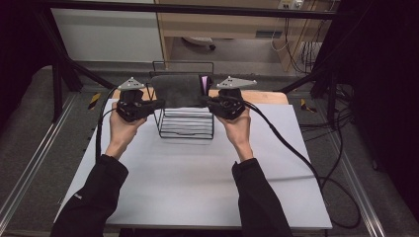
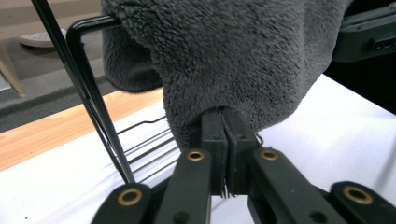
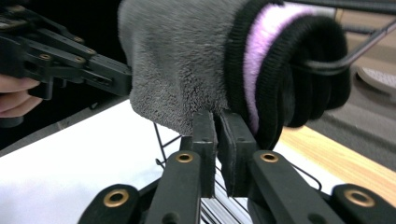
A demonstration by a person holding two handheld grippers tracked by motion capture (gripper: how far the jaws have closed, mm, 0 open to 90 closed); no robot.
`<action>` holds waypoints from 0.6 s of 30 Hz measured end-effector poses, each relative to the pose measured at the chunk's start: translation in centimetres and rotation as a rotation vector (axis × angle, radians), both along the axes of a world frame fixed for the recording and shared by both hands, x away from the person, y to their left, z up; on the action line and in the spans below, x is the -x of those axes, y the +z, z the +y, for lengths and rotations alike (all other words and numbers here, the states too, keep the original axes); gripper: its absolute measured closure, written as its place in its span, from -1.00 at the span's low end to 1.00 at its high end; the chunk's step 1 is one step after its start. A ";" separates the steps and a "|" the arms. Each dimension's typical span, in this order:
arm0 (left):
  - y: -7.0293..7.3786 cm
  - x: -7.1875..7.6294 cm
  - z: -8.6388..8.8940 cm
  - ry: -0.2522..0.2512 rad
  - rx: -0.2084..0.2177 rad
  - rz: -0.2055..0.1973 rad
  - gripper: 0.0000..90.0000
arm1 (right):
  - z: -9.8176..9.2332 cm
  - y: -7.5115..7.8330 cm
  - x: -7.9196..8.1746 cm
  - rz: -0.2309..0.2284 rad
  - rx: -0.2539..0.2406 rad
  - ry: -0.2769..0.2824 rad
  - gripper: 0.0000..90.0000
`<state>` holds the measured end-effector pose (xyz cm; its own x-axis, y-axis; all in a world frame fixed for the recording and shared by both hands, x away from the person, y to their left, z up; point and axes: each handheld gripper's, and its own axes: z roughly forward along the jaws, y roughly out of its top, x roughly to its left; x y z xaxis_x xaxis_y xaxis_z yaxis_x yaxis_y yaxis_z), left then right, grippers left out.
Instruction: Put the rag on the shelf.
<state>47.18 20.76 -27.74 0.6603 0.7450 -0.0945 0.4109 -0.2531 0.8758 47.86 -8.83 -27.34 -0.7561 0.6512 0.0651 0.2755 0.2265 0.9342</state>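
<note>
A grey fuzzy sock (image 1: 180,91) with a black and purple cuff (image 1: 203,83) hangs stretched over the top of a black wire basket (image 1: 187,129) at the table's back middle. My left gripper (image 1: 159,103) is shut on the sock's left end. In the left gripper view its jaws (image 2: 223,112) pinch the fuzzy lower edge of the sock (image 2: 233,56), next to a basket wire (image 2: 88,93). My right gripper (image 1: 206,101) is shut on the right end. In the right gripper view the jaws (image 3: 215,114) grip the sock (image 3: 177,70) just beside the cuff (image 3: 266,46).
The basket stands on a white table sheet (image 1: 188,182) with a wooden strip (image 1: 267,96) along the back edge. Black frame posts (image 1: 57,74) flank the table. Cables (image 1: 296,153) trail off to the right. A wire handle (image 1: 183,63) rises behind the sock.
</note>
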 end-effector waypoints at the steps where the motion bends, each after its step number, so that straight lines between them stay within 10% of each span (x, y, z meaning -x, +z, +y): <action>1: 0.2 0.2 0.1 0.000 -0.003 -0.005 0.90 | -0.1 0.2 0.2 -0.002 -0.006 0.005 0.77; 18: -0.5 3.1 2.6 -0.024 -0.027 0.005 -0.43 | -4.5 2.0 3.3 0.023 -0.073 0.023 -0.59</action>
